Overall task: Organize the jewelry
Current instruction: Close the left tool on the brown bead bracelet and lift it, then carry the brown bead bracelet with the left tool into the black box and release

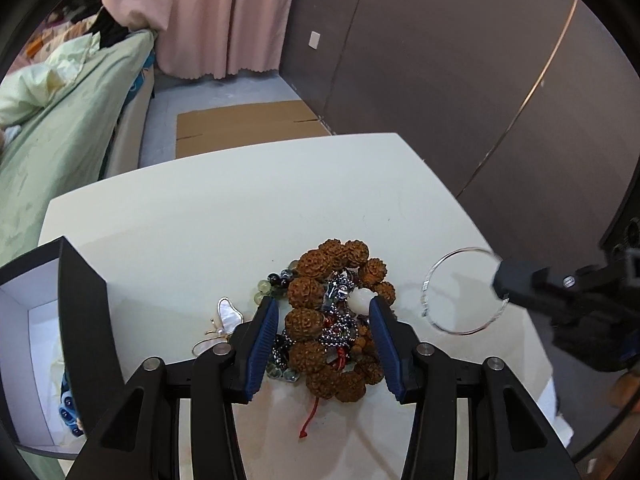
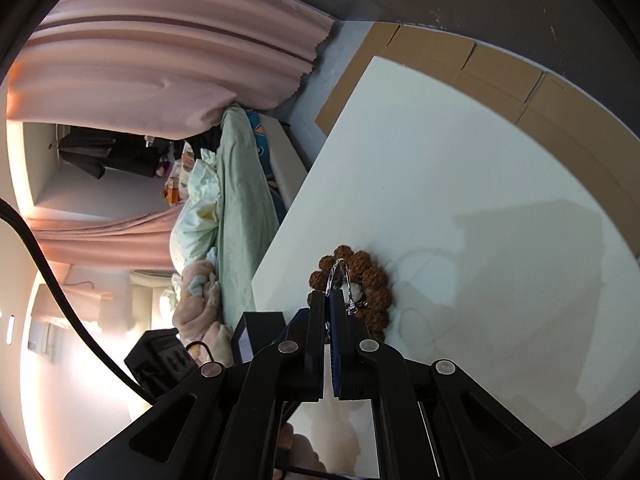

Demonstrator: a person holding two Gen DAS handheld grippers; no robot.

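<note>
A pile of jewelry lies on the white table [image 1: 200, 216]: a brown rudraksha bead bracelet [image 1: 308, 292], tangled silver chains [image 1: 340, 328], a white stone pendant [image 1: 359, 302], dark and pale glass beads [image 1: 276, 280] and a mother-of-pearl butterfly brooch [image 1: 226, 320]. My left gripper [image 1: 324, 308] is open, its blue pads on either side of the pile. My right gripper [image 2: 331, 294] is shut on a thin silver bangle [image 1: 460, 292], held above the table to the right of the pile. The bangle [image 2: 340, 276] shows edge-on in the right wrist view.
An open black box [image 1: 76, 320] with a white lining stands at the table's left edge, with blue beads [image 1: 66, 404] inside. A bed with green bedding [image 1: 60, 128] lies beyond. Flattened cardboard [image 1: 248, 128] lies on the floor past the far edge.
</note>
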